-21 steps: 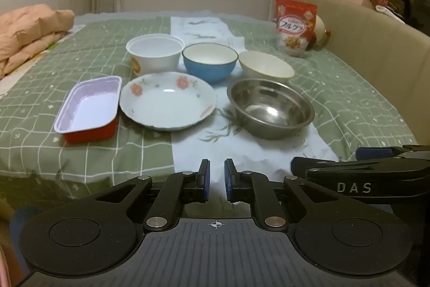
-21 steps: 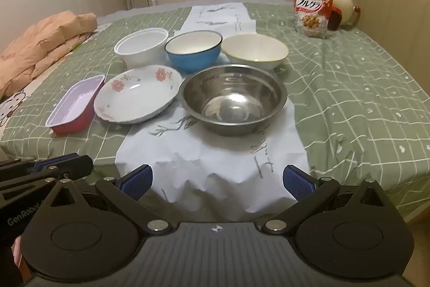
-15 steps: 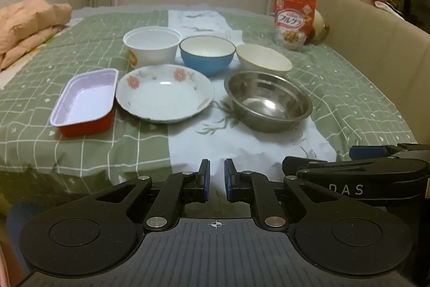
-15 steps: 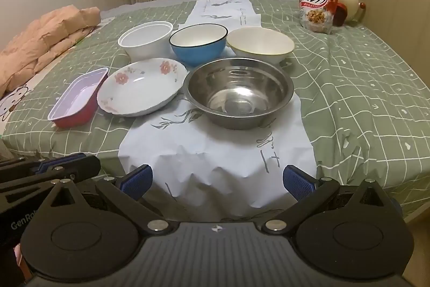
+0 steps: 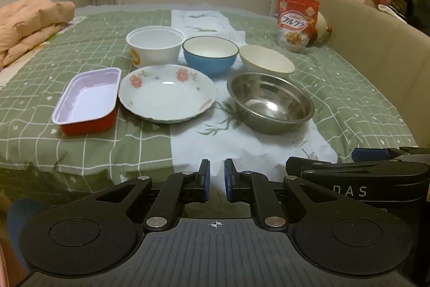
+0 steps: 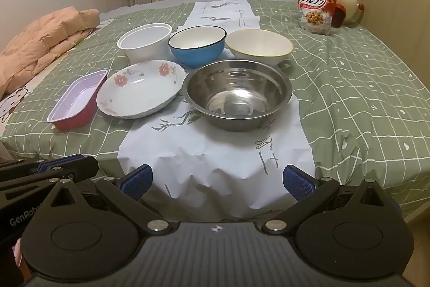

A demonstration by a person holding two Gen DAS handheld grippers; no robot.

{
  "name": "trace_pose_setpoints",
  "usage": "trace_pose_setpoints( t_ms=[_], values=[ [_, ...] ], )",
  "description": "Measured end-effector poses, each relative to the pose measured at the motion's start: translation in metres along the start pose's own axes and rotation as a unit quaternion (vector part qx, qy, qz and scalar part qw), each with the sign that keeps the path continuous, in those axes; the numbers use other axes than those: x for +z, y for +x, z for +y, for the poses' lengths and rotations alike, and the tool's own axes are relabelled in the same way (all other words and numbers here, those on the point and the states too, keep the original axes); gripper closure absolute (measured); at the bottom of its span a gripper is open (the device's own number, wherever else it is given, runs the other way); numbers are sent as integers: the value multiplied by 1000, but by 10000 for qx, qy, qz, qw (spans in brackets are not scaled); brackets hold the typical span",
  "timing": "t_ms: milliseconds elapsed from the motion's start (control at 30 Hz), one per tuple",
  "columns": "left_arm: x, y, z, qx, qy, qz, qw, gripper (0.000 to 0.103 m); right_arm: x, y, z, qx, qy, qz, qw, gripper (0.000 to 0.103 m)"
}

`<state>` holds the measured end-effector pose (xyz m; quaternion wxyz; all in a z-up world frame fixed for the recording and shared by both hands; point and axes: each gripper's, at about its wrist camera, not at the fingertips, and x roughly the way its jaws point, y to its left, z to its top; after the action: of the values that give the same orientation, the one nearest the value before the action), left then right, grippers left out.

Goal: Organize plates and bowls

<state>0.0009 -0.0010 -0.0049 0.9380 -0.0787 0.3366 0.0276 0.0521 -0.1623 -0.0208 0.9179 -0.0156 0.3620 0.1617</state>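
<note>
On the green checked bed cover stand a steel bowl (image 6: 237,96), a flowered plate (image 6: 141,88), a blue bowl (image 6: 197,46), a cream bowl (image 6: 258,46), a white plastic bowl (image 6: 145,42) and a red rectangular dish (image 6: 76,100) with a lilac inside. The same set shows in the left wrist view: steel bowl (image 5: 270,102), flowered plate (image 5: 168,93), red dish (image 5: 87,98). My left gripper (image 5: 215,176) is shut with nothing in it, short of the bed's near edge. My right gripper (image 6: 217,180) stands wide open and empty, in front of the steel bowl.
A white paper runner (image 6: 215,152) lies under the dishes down the middle of the bed. A red cereal bag (image 6: 315,2) stands at the back right by the beige headboard (image 6: 376,7). A peach quilt (image 6: 45,39) is bunched at the left.
Both grippers have drawn closer to the dishes, which now look larger and lower in both views. The jaws keep the same opening.
</note>
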Motion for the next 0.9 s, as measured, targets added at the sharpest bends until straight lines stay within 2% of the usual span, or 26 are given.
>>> trace_pose_setpoints(
  t_ms=[900],
  values=[
    [0, 1, -2, 3, -27, 20, 10000, 89, 1, -1, 1, 34, 24, -6, 10000, 0]
  ],
)
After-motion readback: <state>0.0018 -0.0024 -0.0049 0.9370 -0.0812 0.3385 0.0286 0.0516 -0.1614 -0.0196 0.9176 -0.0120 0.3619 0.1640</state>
